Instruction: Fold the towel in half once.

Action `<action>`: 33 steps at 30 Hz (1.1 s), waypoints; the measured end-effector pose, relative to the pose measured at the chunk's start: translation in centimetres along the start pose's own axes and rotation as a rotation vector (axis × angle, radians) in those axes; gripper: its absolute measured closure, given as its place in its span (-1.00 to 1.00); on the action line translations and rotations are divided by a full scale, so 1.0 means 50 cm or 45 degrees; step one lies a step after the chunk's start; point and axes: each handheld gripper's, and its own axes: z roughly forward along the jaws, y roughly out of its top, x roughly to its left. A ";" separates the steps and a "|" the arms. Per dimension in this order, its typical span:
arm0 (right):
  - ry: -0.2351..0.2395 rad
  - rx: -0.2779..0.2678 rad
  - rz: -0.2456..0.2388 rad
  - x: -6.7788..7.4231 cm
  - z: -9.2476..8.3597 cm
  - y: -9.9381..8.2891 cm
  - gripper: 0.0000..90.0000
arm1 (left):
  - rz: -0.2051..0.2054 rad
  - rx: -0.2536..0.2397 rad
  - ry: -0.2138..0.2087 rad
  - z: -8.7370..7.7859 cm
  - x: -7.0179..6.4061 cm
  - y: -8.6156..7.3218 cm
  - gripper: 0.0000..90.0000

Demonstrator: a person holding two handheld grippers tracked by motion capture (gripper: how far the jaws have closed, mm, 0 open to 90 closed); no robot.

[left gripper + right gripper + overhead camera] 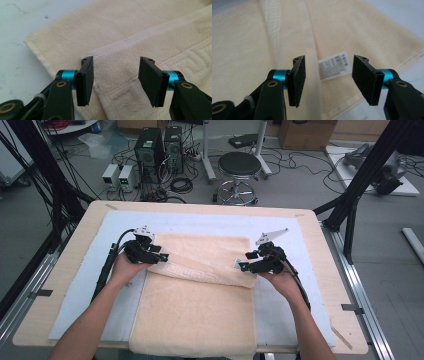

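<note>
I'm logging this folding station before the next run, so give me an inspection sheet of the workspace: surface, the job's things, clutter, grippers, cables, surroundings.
Surface: wooden table under a pale mat.
Job's things: cream towel, far part folded toward the person, near edge hanging over the table's front; its white care label lies face up.
Clutter: nothing seen on the mat apart from the towel.
Grippers: left gripper open at the fold's left edge, fingers apart with towel below; right gripper open over the label, holding nothing.
Cables: one black cable trails from each gripper along the forearm.
Surroundings: stool, computer towers, loose floor wiring, black frame struts.
</note>
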 end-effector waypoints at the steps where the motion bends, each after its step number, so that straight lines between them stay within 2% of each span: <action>1: 0.011 0.008 -0.009 0.006 0.001 -0.005 -0.04 | 0.001 0.030 -0.005 0.006 0.000 -0.002 0.08; 3: 0.017 0.021 -0.021 0.016 0.003 -0.017 -0.07 | 0.003 0.058 -0.007 0.016 -0.002 -0.007 0.17; 5: 0.037 0.071 -0.007 0.022 0.006 -0.022 -0.12 | 0.006 0.028 0.030 0.017 -0.009 -0.014 0.35; 6: 0.044 0.091 -0.004 0.025 0.009 -0.023 -0.12 | -0.013 0.012 0.041 0.018 -0.012 -0.017 0.41; 7: 0.034 0.109 -0.017 0.029 0.011 -0.023 -0.09 | -0.019 0.000 0.036 0.016 -0.013 -0.019 0.49; 8: 0.024 0.131 -0.028 0.031 0.015 -0.023 -0.03 | -0.017 -0.002 0.055 0.013 -0.016 -0.021 0.61; 9: 0.035 0.148 -0.022 0.033 0.018 -0.023 0.10 | -0.023 -0.015 0.060 0.010 -0.018 -0.023 0.76; 10: 0.053 0.167 -0.016 0.033 0.022 -0.023 0.21 | -0.028 -0.020 0.053 0.006 -0.018 -0.024 0.83; 12: 0.086 0.207 -0.020 0.033 0.031 -0.025 0.59 | -0.025 -0.041 0.057 -0.006 -0.023 -0.022 0.86; 14: 0.104 0.228 -0.044 0.039 0.032 -0.023 0.81 | -0.002 -0.083 0.060 -0.028 -0.029 -0.017 0.88; 16: 0.124 0.201 -0.064 0.047 0.024 -0.018 0.93 | 0.006 -0.144 0.053 -0.056 -0.035 -0.015 0.88; 18: 0.147 0.150 -0.078 0.059 0.010 -0.011 0.94 | 0.009 -0.223 0.045 -0.090 -0.047 -0.017 0.88; 22: 0.162 0.059 -0.126 0.092 -0.031 -0.002 0.95 | 0.071 -0.299 0.041 -0.149 -0.078 -0.037 0.89; 26: 0.174 0.005 -0.170 0.125 -0.067 -0.007 0.96 | 0.134 -0.294 0.043 -0.182 -0.109 -0.070 0.89; 27: 0.176 0.011 -0.174 0.136 -0.072 -0.009 0.96 | 0.145 -0.306 0.041 -0.191 -0.117 -0.081 0.89; 31: 0.194 0.010 -0.250 0.184 -0.090 -0.022 0.96 | 0.147 -0.346 0.031 -0.222 -0.144 -0.120 0.89; 33: 0.197 -0.017 -0.269 0.204 -0.104 -0.027 0.96 | 0.155 -0.355 0.027 -0.237 -0.159 -0.137 0.89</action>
